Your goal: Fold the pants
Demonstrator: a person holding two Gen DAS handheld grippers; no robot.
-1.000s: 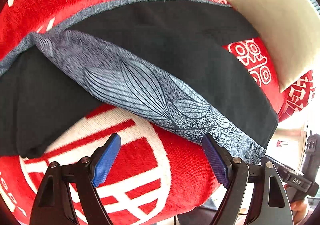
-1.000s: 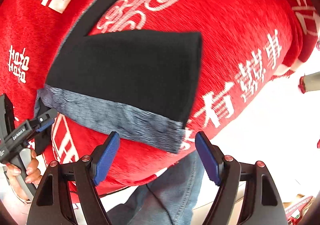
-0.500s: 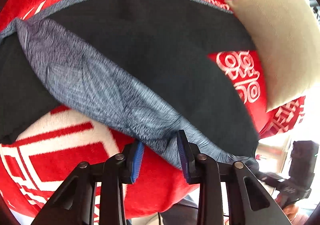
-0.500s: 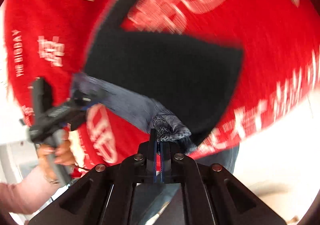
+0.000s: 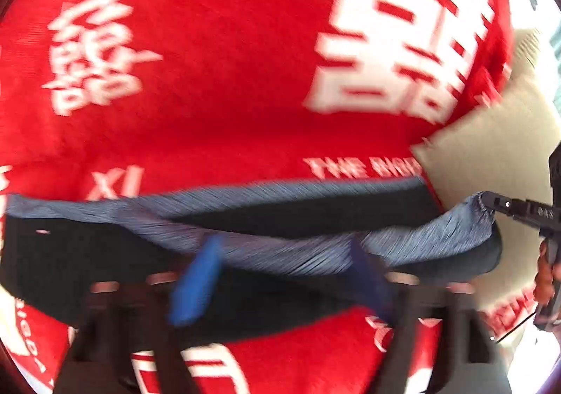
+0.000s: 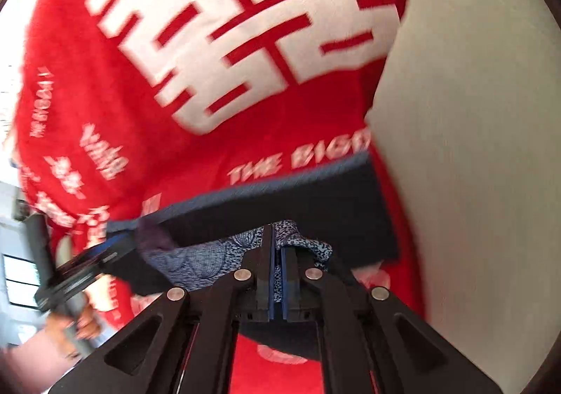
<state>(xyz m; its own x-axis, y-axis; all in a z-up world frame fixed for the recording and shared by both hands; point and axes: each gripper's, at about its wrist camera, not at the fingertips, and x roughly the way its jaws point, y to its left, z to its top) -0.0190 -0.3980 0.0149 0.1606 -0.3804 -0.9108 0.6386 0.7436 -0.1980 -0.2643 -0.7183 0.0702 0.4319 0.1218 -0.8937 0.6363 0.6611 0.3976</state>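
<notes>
Between the two blue-padded fingers of the right gripper [image 6: 277, 274], a bunch of blue-grey patterned waistband fabric is pinched tight, the pads pressed nearly together with only the cloth between them. That fabric belongs to the dark navy pants with a lighter printed band [image 6: 308, 204], which lie across the red plush blanket printed with large white characters [image 6: 147, 120]. From the pinched spot the band runs off to the left of the right wrist view, where the other black tool reaches the same edge of the garment. Just beyond the pants, small white lettering reads along the blanket, and a pale beige cushion [image 6: 473, 134] fills the right side, touching the blanket.

In the left wrist view, the left gripper [image 5: 280, 274] has its blue pads [image 5: 196, 282] spread wide apart, blurred by motion, with nothing gripped between them. They sit low over the dark pants [image 5: 87, 264], whose grey-blue band [image 5: 298, 250] stretches in a twisted strip across the frame just above the pads. At the far right of this view the band's end is held up by the tip of the right gripper's black body [image 5: 519, 210], near the cushion [image 5: 491, 162]. The red blanket [image 5: 217, 78] covers everything above the pants.
</notes>
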